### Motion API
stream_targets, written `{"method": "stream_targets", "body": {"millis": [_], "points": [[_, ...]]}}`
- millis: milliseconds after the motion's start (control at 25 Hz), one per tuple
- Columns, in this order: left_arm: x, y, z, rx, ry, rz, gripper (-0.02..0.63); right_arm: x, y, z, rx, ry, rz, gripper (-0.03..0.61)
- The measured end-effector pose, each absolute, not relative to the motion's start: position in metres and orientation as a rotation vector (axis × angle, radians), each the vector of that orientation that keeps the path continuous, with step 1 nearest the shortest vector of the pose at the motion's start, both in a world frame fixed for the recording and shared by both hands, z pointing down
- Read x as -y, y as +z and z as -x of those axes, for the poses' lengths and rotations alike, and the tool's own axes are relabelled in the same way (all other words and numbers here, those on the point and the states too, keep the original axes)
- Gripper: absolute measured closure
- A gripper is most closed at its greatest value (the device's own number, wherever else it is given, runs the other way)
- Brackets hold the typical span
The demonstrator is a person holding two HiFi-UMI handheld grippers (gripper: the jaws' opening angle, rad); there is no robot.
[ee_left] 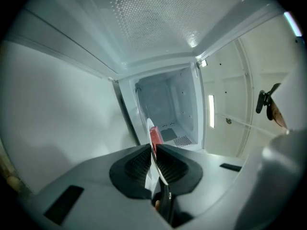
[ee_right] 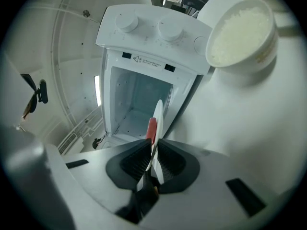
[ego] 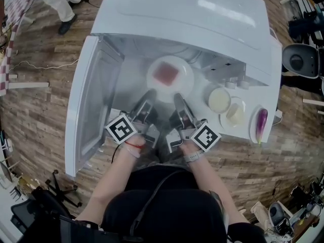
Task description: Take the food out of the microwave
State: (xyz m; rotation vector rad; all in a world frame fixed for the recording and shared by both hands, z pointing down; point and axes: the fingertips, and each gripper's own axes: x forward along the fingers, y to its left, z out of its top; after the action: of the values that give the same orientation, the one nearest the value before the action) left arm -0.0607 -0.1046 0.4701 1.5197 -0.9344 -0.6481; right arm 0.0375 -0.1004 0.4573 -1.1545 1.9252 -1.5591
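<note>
Microwave [ego: 192,9] fills the top of the head view, white, with its door [ego: 93,100] swung wide to your left and the cavity facing you. The worktop [ego: 249,97] runs out in front of it, and to the right of the opening it carries a bowl of rice [ego: 219,100] and an eggplant [ego: 261,125].

You have the white plate [ego: 187,77] by its near rim, one grip on each side. The left hand-held gripper [ego: 150,92] is closed narrow on the rim, its pads [ee_left: 139,164] pressed to the plate [ee_left: 152,123] seen edge-on. The right hand-held gripper [ego: 177,96] is clamped on the same rim in the same way, pads [ee_right: 172,163] against the plate [ee_right: 158,114]. The pinkish-red food [ego: 166,74] lies in the middle of the plate.

You seem to be at the carrying-out step: the plate looks to be at or just outside the mouth of the cavity, lifted between your two grips.

Next, draw both hands back toward you together and keep the plate level so the food does not slide. Then find bare worktop in front, left of the bowl, and lower the plate flat before you let either grip go.
</note>
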Motion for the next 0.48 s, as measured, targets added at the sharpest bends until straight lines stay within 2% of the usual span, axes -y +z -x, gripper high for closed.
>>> {"method": "stream_targets", "body": {"millis": [480], "points": [[0.071,0.48,0.052,0.932,-0.596,-1.524,0.572,0.065,0.468,-0.046,-1.906,-1.577,1.193,0.525]]}}
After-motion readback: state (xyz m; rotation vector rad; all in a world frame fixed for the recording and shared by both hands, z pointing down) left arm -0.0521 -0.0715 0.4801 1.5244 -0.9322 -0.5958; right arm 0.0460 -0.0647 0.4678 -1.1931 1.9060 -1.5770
